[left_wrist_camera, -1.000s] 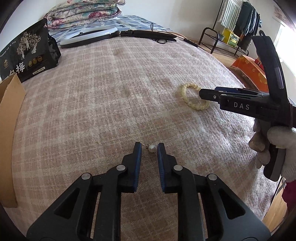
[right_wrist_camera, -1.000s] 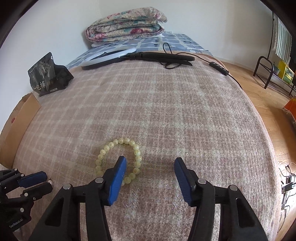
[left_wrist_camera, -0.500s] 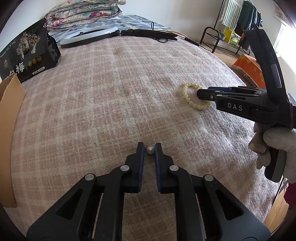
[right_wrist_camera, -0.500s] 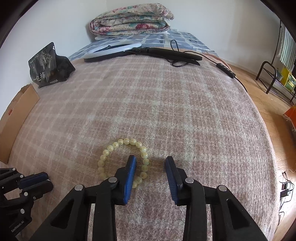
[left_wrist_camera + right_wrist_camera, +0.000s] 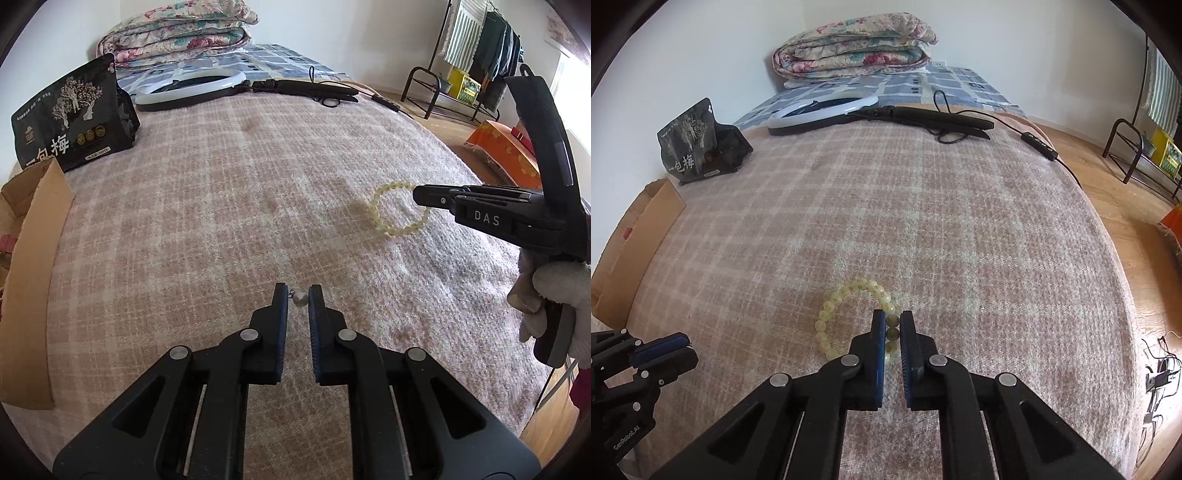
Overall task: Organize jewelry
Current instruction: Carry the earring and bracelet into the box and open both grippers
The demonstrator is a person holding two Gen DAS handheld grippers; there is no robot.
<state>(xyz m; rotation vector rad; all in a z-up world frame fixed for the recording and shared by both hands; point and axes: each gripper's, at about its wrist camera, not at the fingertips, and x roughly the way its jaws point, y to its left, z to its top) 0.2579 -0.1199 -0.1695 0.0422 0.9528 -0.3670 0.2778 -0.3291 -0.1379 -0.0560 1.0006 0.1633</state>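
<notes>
Your left tongs (image 5: 298,295) hide most of what they carry: only a small pearl (image 5: 300,299) with a fine metal loop shows between the blue pads, and whether a chain or hook hangs from it is too small to tell. The pads sit narrow, clamped on the pearl, which lies just above the blanket (image 5: 221,221); you cannot tell whether it touches the weave. In the right wrist view the near arc of the bracelet (image 5: 849,299) is covered by your right tongs (image 5: 892,325), which are pinched on two or three beads on its right side. The rest of the ring lies flat on the blanket, slightly oval, long axis running away from the camera; the beads bear small marks too fine to read. From the left wrist view the right tongs (image 5: 424,195) come in from the right edge, tips on the far right of the bracelet (image 5: 384,218), and your gloved right hand (image 5: 550,295) wraps the grip, partly cut off by the frame. Both tools pitch steeply down toward the bed. The left tongs (image 5: 676,343) show at the lower left of the right view, well apart from the bracelet. A black pouch (image 5: 70,114), a cardboard box (image 5: 33,258) cut off at the left, a ring light (image 5: 820,110) and a folded quilt (image 5: 853,48) sit at the far end.
</notes>
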